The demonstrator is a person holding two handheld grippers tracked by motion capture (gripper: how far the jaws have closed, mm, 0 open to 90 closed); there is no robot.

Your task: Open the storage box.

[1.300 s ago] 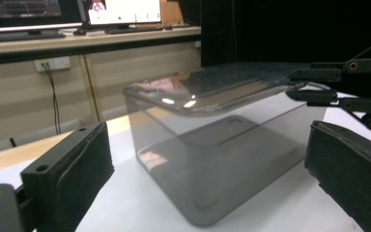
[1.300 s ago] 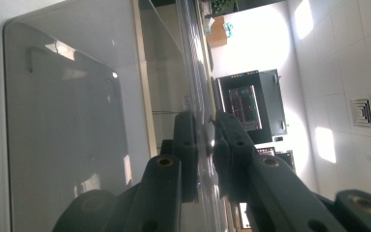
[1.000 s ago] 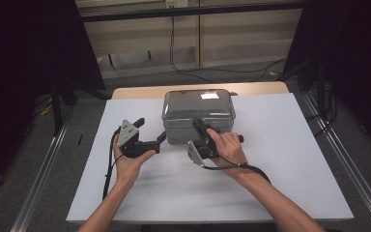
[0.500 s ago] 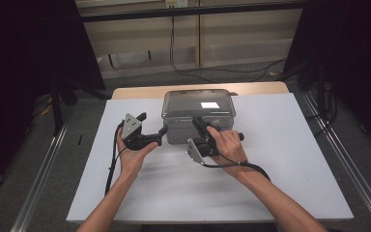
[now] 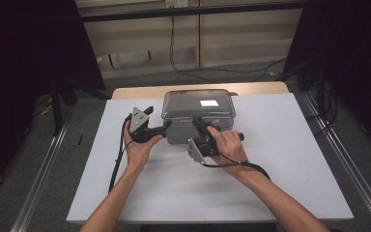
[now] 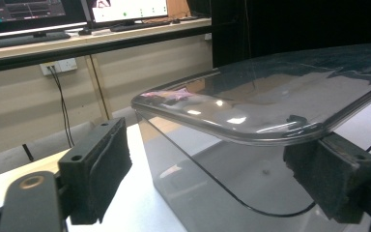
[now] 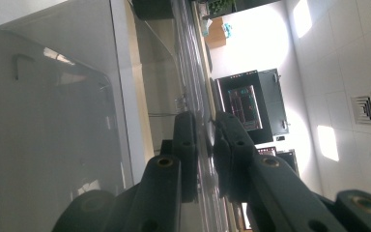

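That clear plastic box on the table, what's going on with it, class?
A person works on the clear lidded box with two handheld grippers. The right gripper is shut on the lid's near edge. The left gripper is at the box's left front corner; its jaws have just been closing, the corner between them, pads not yet pressing.

The box (image 5: 199,116) looked like clear, smoke-tinted plastic, its smooth lid (image 6: 270,96) glossy enough to throw back bright glints and reflections, its walls see-through. It sat on a worktop (image 5: 290,159) with a matt white, paper-like covering, a strip of pale wood showing at the far edge. The left tool (image 5: 155,126) was matt black plastic with rough, foam-like pads (image 6: 107,169) and a dull grey metal-looking plate on top, and the right tool (image 7: 205,159) had the same matt black finish.
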